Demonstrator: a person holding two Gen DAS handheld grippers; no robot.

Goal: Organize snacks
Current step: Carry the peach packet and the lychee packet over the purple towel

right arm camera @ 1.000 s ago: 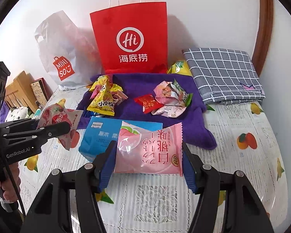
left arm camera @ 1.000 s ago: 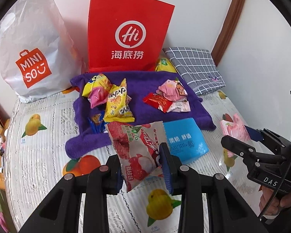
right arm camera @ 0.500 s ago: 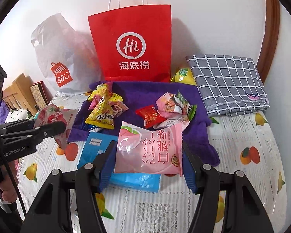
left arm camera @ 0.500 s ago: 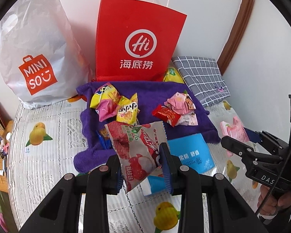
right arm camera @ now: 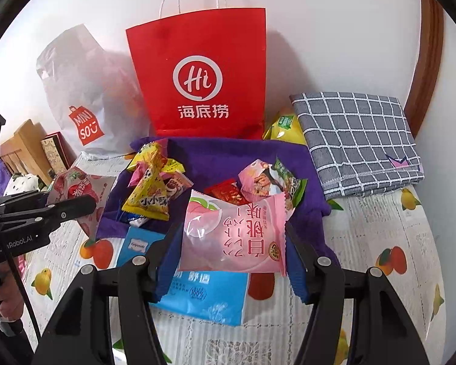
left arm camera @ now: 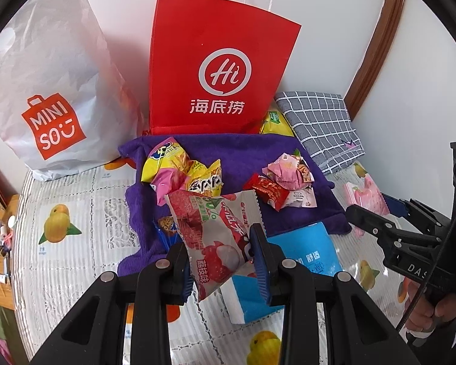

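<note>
Between each clamped tool (left arm camera: 225, 263) (right arm camera: 229, 260), a snack packet (left arm camera: 215, 237) (right arm camera: 235, 237): left upright, right crosswise.

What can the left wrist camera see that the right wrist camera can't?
Only the left wrist view shows the front of the lychee snack packet shut in the left gripper, with its printed fruit.

Only the right wrist view shows the front of the pink peach snack packet in the right gripper, plus the wooden furniture at the far left.

Both show the red paper bag, white Miniso bag, purple towel, blue pack and checked cloth.
</note>
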